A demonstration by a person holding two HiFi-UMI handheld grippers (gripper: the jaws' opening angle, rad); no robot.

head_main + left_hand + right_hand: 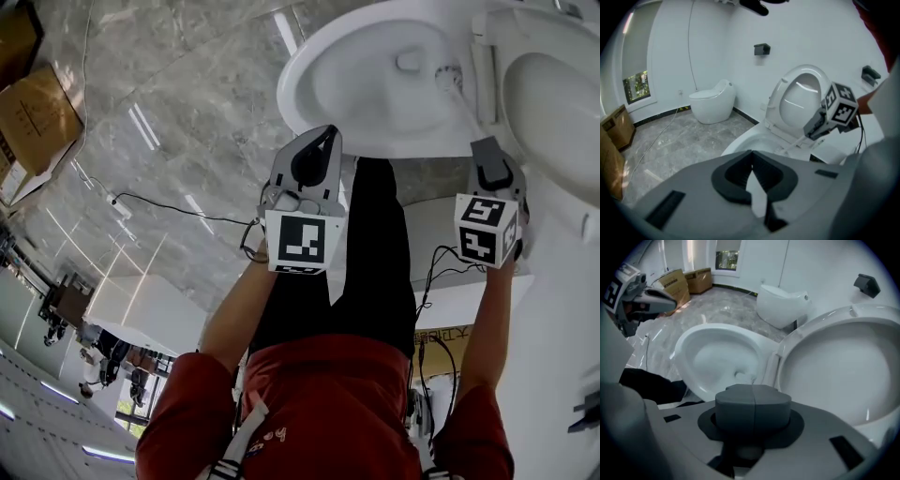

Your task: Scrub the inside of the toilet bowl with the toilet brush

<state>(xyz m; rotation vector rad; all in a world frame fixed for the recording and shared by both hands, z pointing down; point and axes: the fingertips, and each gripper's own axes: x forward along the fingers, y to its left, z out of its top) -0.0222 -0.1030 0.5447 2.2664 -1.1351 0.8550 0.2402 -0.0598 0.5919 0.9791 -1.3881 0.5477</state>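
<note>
A white toilet bowl (302, 86) (686, 350) (740, 140) stands open in front of me, its lid (553, 103) (839, 371) (801, 98) raised. My right gripper (487, 155) (753, 394) (813, 129) is shut on the white toilet brush handle (466, 114). The brush head (448, 77) (744, 377) is down inside the bowl near the drain. My left gripper (314, 155) (750, 157) (651, 298) hovers by the bowl's near rim, its jaw tips touching, with nothing held.
A second white toilet (712, 105) (783, 305) stands by the far wall. Cardboard boxes (33, 117) (675, 282) sit on the marble floor. A black cable (178, 211) runs across the floor. The person's dark-trousered leg (375, 244) is close to the bowl.
</note>
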